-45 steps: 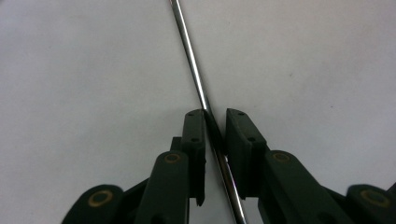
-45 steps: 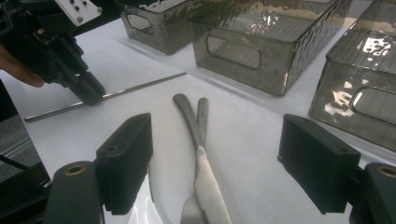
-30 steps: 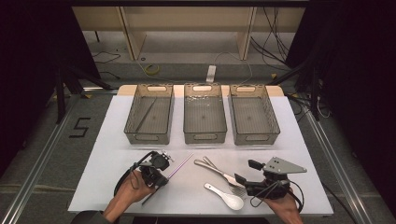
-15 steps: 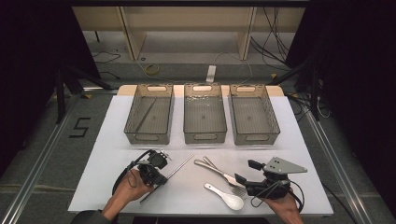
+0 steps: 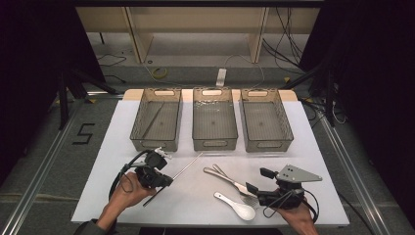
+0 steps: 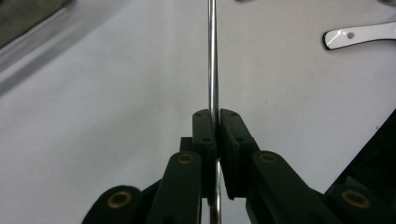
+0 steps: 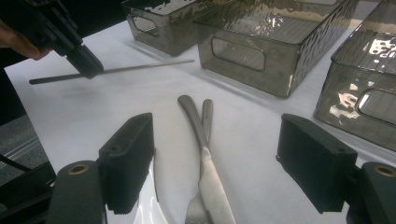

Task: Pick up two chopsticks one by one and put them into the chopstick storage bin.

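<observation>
One thin metal chopstick (image 6: 212,60) sat pinched between the closed pads of the left gripper (image 6: 215,122), held off-centre with the long end running out ahead of the jaws over the white table (image 5: 195,196); judged light, rigid and slick, so it could pivot or slide in a narrow grip. Right gripper (image 7: 219,154) stood open, empty, with knife (image 7: 205,154) and fork (image 7: 198,205) between and ahead of its jaws.
</observation>
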### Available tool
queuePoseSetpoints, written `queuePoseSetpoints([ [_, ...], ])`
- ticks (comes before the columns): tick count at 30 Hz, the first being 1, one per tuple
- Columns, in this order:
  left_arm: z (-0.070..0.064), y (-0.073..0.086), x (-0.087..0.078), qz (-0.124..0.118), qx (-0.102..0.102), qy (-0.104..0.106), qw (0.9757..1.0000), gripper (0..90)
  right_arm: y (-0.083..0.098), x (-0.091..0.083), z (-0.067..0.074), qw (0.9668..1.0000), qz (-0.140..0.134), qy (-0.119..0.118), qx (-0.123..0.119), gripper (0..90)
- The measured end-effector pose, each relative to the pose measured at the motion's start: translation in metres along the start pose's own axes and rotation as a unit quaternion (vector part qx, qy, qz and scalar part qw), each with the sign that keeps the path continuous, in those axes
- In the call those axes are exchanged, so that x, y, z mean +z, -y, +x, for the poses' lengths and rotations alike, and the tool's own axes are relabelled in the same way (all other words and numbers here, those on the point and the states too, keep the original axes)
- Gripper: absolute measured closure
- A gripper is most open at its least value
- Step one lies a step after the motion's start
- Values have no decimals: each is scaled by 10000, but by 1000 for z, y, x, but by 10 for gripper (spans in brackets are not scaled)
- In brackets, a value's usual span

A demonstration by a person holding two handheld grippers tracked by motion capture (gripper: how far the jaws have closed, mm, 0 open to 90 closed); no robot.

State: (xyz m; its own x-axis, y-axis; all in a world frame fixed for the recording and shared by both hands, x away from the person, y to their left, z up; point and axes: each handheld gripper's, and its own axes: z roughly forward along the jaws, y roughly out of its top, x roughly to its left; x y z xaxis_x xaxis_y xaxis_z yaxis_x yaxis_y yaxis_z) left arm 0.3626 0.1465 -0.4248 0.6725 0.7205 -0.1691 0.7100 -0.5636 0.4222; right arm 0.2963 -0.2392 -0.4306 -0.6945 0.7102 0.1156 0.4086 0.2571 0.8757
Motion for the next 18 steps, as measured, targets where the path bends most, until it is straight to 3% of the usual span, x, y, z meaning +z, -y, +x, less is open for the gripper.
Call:
queuePoseSetpoints([
  [8,15,-2,-18,-539,-217,168,9982,849,0,0,0,10000,-4,5,41,249],
  [14,27,-8,-33,-916,-390,163,9949,849,0,-1,-1,10000,-24,11,79,247],
  [18,34,-16,-41,-1053,-391,94,9936,849,1,0,-2,10000,-14,31,89,247],
])
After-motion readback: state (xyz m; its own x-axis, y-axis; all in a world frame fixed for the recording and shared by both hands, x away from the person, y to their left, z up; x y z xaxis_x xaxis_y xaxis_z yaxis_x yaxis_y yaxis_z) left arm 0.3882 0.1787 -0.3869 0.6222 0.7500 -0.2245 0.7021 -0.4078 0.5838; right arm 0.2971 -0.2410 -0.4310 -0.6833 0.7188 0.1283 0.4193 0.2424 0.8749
